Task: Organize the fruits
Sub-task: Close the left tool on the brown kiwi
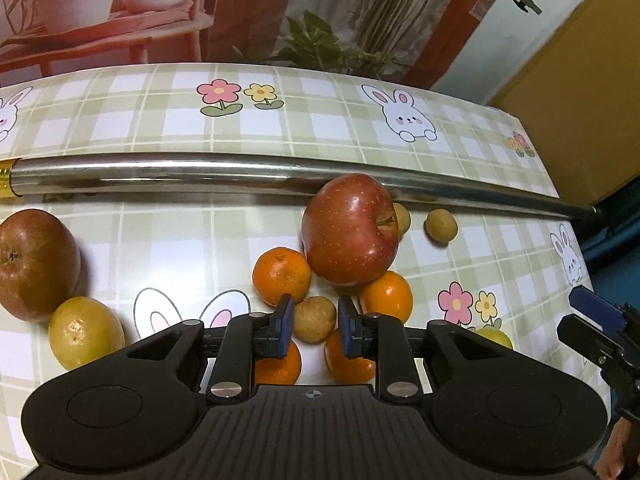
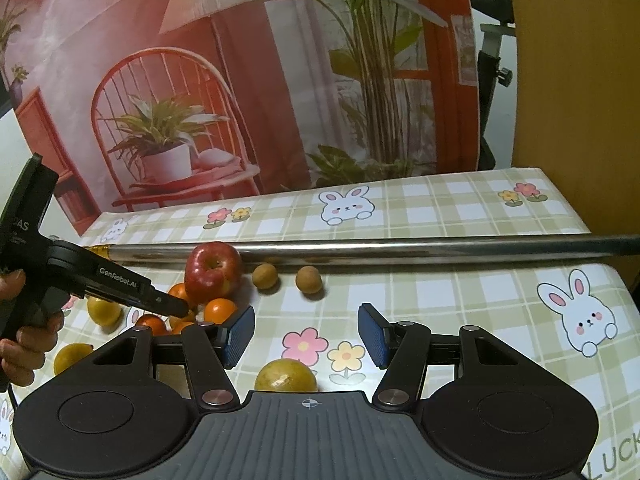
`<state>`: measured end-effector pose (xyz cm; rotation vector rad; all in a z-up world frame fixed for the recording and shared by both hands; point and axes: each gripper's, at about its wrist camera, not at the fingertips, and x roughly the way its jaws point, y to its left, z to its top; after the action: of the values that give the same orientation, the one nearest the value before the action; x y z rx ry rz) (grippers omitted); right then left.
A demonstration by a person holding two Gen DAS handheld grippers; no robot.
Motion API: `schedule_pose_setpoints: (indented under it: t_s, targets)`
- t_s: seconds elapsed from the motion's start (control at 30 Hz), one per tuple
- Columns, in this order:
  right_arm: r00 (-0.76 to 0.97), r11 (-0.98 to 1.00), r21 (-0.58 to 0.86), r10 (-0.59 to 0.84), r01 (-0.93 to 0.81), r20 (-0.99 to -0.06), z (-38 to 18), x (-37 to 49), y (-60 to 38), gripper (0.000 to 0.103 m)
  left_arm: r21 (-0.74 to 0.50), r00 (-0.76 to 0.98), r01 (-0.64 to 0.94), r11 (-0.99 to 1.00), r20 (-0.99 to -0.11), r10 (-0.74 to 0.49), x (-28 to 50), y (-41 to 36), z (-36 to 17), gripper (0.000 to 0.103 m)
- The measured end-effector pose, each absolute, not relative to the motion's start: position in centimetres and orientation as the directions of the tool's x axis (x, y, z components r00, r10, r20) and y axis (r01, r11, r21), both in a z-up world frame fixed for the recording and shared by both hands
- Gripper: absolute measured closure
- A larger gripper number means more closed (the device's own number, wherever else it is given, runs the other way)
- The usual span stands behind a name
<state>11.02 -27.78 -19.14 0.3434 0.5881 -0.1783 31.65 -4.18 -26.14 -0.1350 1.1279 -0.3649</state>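
Note:
My left gripper (image 1: 316, 314) points down into a cluster of fruit and is shut on a small brown round fruit (image 1: 315, 322), its blue pads against both sides. Around it lie several mandarins (image 1: 282, 276) and a big red apple (image 1: 350, 228). In the right wrist view the left gripper (image 2: 176, 308) reaches into that same pile beside the apple (image 2: 212, 268), held by a hand (image 2: 24, 344). My right gripper (image 2: 306, 328) stands open above the tablecloth with nothing between its pads. A yellow fruit (image 2: 286, 376) lies just under its body.
A steel tube (image 1: 280, 172) lies across the checked tablecloth (image 1: 180, 240) behind the fruit. Two more small brown fruits (image 2: 265, 276) (image 2: 309, 280) sit by it. A second apple (image 1: 36, 264) and a yellow fruit (image 1: 86, 334) lie left. A printed backdrop (image 2: 240, 80) stands behind the table.

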Motion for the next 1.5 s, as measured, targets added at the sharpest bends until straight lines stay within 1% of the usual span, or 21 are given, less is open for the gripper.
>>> schedule_pose_setpoints:
  t_s: [0.23,0.33,0.43,0.47,0.57,0.67,0.8,0.9,1.0,1.03,1.07,1.23,1.5]
  targets:
    - [0.817,0.930,0.266,-0.061,0.255,-0.573,-19.3,11.2,-27.7,0.049,-0.270,0.373,0.244,0.931,-0.860,-0.348,31.6,-4.3,-26.2,0.078]
    - [0.817,0.930,0.264,-0.062,0.255,-0.573,-19.2,11.1,-27.6,0.049,-0.265,0.372,0.240,0.934,-0.864,-0.340,31.4,-3.9,-26.3,0.072]
    - [0.817,0.930,0.264,-0.063,0.257,-0.573,-19.2,11.1,-27.6,0.049,-0.302,0.360,0.196,0.933,-0.862,-0.355,31.6,-2.9,-26.7,0.063]
    - [0.817,0.929,0.265,-0.063,0.258,-0.573,-19.3,11.1,-27.6,0.049,-0.312,0.359,0.184,0.932,-0.861,-0.360,31.7,-2.7,-26.8,0.062]
    - [0.816,0.927,0.270,-0.061,0.260,-0.575,-19.4,11.0,-27.8,0.049,-0.323,0.360,0.173,0.930,-0.859,-0.365,31.9,-2.7,-27.0,0.062]
    - [0.816,0.928,0.270,-0.059,0.257,-0.574,-19.4,11.0,-27.8,0.049,-0.319,0.364,0.176,0.931,-0.858,-0.363,32.0,-3.2,-27.1,0.064]
    - [0.815,0.931,0.259,-0.066,0.258,-0.576,-19.3,11.0,-27.7,0.049,-0.391,0.348,0.145,0.909,-0.840,-0.417,32.2,-3.1,-27.6,0.064]
    - [0.811,0.938,0.236,-0.074,0.254,-0.580,-19.4,10.9,-27.4,0.049,-0.405,0.346,0.122,0.906,-0.838,-0.421,32.3,-2.8,-28.1,0.066]
    - [0.811,0.939,0.234,-0.072,0.251,-0.581,-19.4,10.9,-27.3,0.049,-0.385,0.352,0.138,0.912,-0.842,-0.409,32.1,-3.2,-28.1,0.066]
    - [0.810,0.938,0.237,-0.071,0.253,-0.582,-19.4,10.9,-27.3,0.049,-0.387,0.349,0.143,0.911,-0.842,-0.412,32.0,-3.2,-28.1,0.071]
    - [0.809,0.937,0.239,-0.072,0.255,-0.583,-19.4,10.9,-27.4,0.049,-0.394,0.344,0.142,0.908,-0.841,-0.418,32.0,-3.3,-28.1,0.074]
    - [0.808,0.935,0.242,-0.073,0.260,-0.584,-19.4,10.8,-27.4,0.049,-0.367,0.366,0.151,0.918,-0.842,-0.397,31.2,-2.9,-27.7,0.074]
    - [0.805,0.928,0.256,-0.074,0.273,-0.589,-19.7,10.7,-27.7,0.049,-0.345,0.434,0.176,0.922,-0.813,-0.387,29.6,-1.7,-25.7,0.075]
